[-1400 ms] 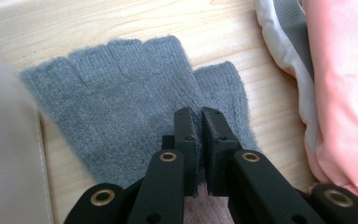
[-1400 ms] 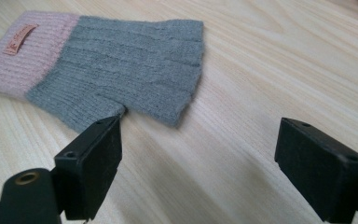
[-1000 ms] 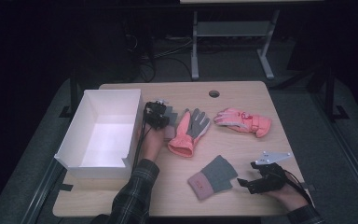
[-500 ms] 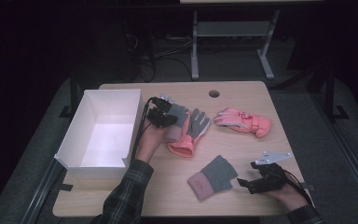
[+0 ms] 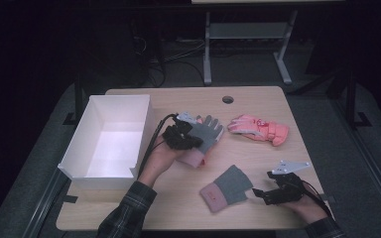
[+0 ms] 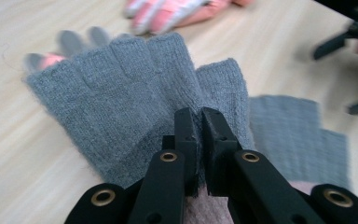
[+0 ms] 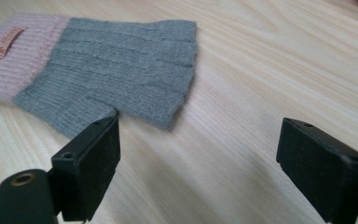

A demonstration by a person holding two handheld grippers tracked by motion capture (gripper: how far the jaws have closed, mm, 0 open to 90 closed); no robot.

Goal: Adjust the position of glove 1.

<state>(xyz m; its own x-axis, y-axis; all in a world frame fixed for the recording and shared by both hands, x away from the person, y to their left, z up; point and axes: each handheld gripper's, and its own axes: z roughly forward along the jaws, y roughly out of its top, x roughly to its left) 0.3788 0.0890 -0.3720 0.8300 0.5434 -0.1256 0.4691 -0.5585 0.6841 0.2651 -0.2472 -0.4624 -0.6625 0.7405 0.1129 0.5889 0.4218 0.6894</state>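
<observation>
Grey glove (image 6: 135, 102) lifted by left claw (image 6: 200, 116)

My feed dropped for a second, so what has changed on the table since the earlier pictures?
The left tongs, shut on the grey knitted fingerless glove, carried it away from the white box and over the pink-and-grey glove. The right tongs, the second grey fingerless glove and the pink padded glove stayed put.
</observation>
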